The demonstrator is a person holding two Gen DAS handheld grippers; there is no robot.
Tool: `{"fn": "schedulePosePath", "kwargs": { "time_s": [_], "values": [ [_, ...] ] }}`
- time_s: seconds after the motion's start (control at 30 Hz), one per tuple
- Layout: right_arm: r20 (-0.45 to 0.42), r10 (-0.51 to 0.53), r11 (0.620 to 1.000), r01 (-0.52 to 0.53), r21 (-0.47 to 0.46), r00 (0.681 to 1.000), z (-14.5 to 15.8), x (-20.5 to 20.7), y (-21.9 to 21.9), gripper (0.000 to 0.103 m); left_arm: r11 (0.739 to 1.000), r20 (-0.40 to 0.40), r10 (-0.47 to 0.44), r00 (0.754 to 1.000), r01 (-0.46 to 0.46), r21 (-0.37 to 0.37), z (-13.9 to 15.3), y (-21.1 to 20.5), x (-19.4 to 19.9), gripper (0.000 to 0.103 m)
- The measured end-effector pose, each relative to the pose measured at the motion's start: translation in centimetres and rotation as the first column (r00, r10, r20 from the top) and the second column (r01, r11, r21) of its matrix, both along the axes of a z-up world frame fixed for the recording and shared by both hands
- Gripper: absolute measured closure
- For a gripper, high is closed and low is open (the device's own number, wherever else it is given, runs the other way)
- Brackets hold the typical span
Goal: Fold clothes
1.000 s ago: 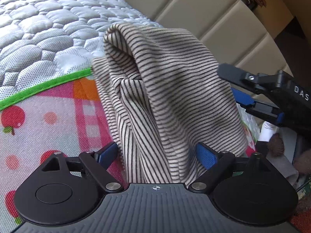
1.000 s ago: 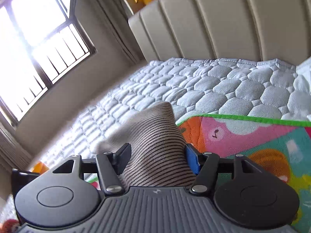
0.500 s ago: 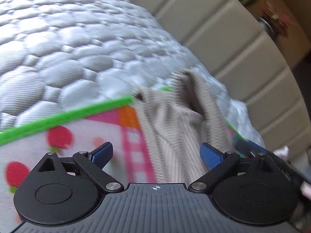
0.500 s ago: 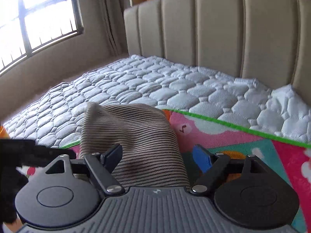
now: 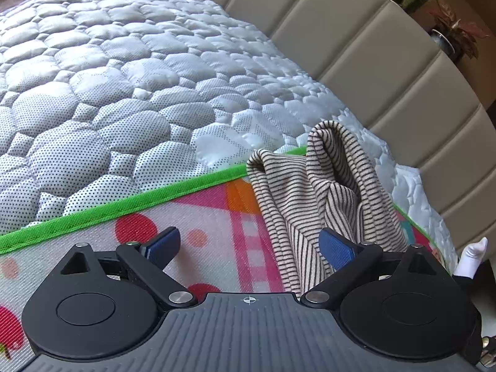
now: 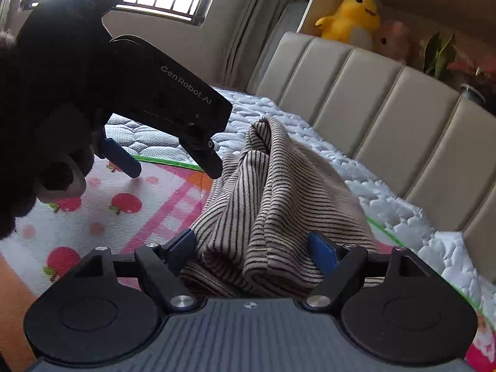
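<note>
A beige garment with thin dark stripes (image 5: 313, 192) lies bunched in a hump on a colourful play mat (image 5: 198, 217) spread on the bed. In the left wrist view my left gripper (image 5: 248, 246) is open and empty, with the cloth lying by its right finger. In the right wrist view the same garment (image 6: 279, 198) fills the gap of my right gripper (image 6: 252, 246), whose jaws stand apart around the loose cloth without pinching it. The left gripper (image 6: 169, 164) also shows there, open above the mat to the left of the cloth.
A white quilted mattress (image 5: 108, 86) lies beyond the mat's green edge (image 5: 124, 206). A beige padded headboard (image 6: 387, 99) runs along the back. A yellow plush toy (image 6: 353, 18) and plants sit on the shelf behind it.
Both grippers have let go of the striped garment, which has dropped from a raised hang into a hump on the mat. The left gripper has drawn back to the left of it.
</note>
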State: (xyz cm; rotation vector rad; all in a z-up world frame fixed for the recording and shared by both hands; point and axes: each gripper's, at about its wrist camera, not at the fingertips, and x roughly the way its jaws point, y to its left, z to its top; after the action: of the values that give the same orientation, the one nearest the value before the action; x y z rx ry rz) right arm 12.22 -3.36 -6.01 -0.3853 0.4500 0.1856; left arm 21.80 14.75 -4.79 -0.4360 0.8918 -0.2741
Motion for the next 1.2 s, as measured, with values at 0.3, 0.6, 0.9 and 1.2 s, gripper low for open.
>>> {"fn": "schedulePosePath", "kwargs": {
  "time_s": [0.3,0.6,0.9,1.2],
  "values": [
    [0.058,-0.051,0.990,0.043,0.135,0.997,1.3,-1.0,-1.5,0.029,0.999,0.013,-0.016,1.000,0.015,0.040,-0.2,-0.6,-0.1,0.004],
    [0.117,-0.099,0.988,0.112,-0.111,0.988,-0.9,-0.4,-0.1,0.024,0.992,0.028,-0.045,0.999,0.042,0.119,-0.3,-1.7,-0.3,0.004],
    [0.104,-0.085,0.988,0.097,-0.117,0.991,-0.6,0.8,-1.6,0.050,0.992,0.009,-0.104,0.995,0.103,0.073,-0.7,-2.1,-0.3,0.021],
    [0.051,0.025,0.991,-0.031,0.133,0.998,7.5,2.1,-3.7,0.079,0.977,-0.060,-0.164,0.985,0.154,-0.144,-1.6,-1.4,0.3,0.040]
  ]
}}
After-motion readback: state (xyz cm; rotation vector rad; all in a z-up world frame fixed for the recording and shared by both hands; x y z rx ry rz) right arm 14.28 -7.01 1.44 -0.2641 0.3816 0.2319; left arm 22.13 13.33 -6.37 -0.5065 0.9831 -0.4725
